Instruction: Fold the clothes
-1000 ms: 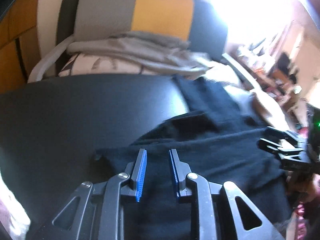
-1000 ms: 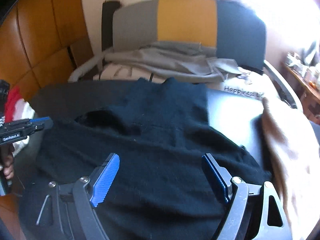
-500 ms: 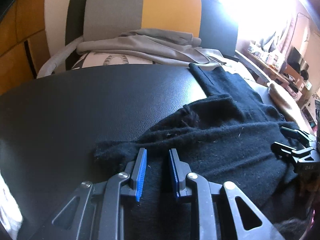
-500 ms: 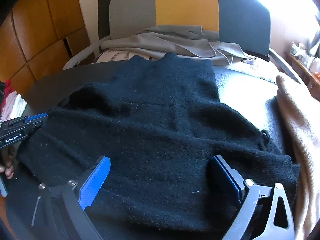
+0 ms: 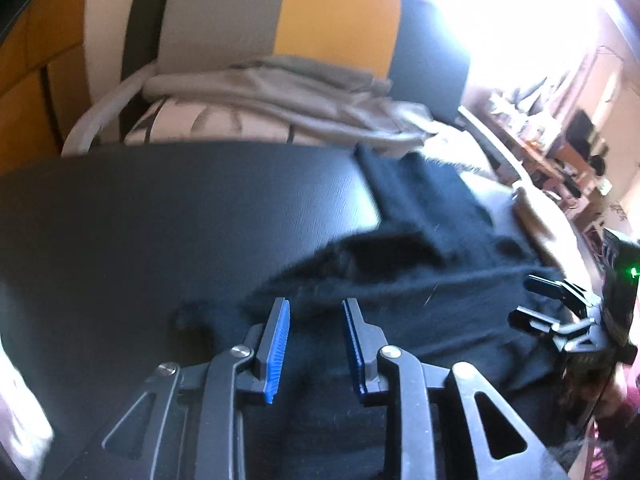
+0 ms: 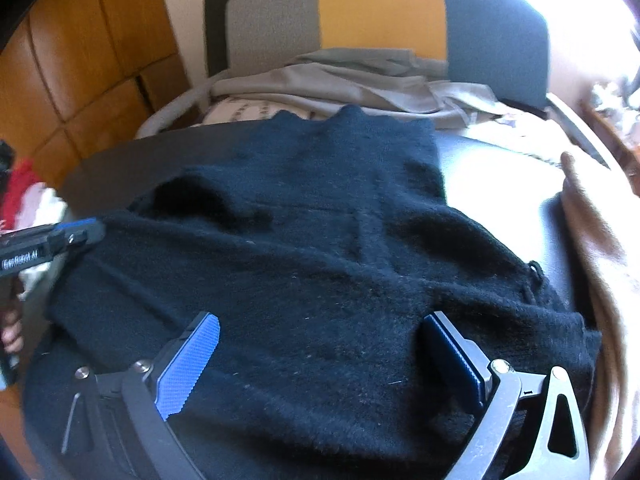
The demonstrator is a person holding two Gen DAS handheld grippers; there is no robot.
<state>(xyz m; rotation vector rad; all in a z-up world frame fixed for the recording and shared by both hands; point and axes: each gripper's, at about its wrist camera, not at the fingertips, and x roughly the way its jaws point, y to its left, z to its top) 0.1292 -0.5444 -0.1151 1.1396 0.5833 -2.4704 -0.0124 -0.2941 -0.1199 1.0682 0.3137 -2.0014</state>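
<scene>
Fuzzy black sweater [image 6: 320, 264] spread rumpled, partly folded, on dark table [image 5: 160, 216].

Black sweater [image 6: 320, 264]; black table [image 5: 160, 216]; grey-yellow-navy chair back [image 6: 380, 20].

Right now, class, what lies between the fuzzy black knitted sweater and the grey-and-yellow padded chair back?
Crumpled grey cloth lies between sweater and chair back, in both wrist views.

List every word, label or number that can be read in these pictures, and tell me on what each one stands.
"GenRobot.AI", blurred but just legible: white letters on the side of the black left tool, seen at the left edge of the right wrist view.

Nothing readable on the black fuzzy knitted sweater, the grey, yellow and dark blue chair back, or the cluttered shelf, which is too blurred to read.
</scene>
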